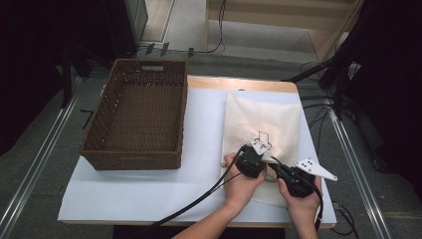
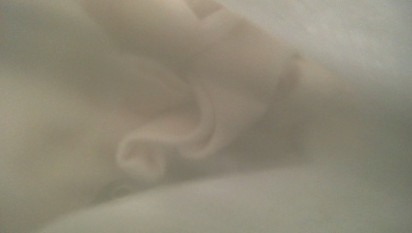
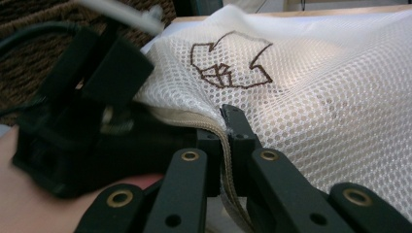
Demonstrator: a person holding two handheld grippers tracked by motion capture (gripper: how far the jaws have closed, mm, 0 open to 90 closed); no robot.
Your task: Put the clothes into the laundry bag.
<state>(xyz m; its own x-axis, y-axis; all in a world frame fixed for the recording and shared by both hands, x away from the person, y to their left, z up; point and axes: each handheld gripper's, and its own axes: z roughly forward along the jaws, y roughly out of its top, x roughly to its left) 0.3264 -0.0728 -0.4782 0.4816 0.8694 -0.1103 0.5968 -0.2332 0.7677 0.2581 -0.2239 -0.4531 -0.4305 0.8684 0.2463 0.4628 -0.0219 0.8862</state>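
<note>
At the near edge of the table [image 1: 149,199], a little right of centre, the person's two forearms come in and the hands sit close together over the near end of a white mesh laundry bag [image 1: 263,119]. The right gripper [image 3: 224,141] is nearest: its two black jaws are closed tight on the bag's zipper edge [image 3: 214,127], the beige tape pinched between the pads and running down between the jaws. In the high view the same right gripper [image 1: 282,175] lies at the bag's near right part, its grey three-cornered plate pointing off to the right.

Just to its left, touching the same near end of the bag, is the left gripper [image 1: 259,157]. In the right gripper view it appears as a dark blurred body pressed against the mesh. Its own view shows soft cream cloth [image 2: 194,131] folded and bunched right up against the lens; its jaws are drawn together, and whether cloth is caught between them I cannot tell.

The bag stretches away from the grippers toward the far right of the table, lying on white paper, with a brown outline drawing [image 3: 228,60] stitched on its upper face.

Further left and farther back, well apart from the bag, stands a brown woven basket [image 1: 99,124] with its long side running near to far.
</note>
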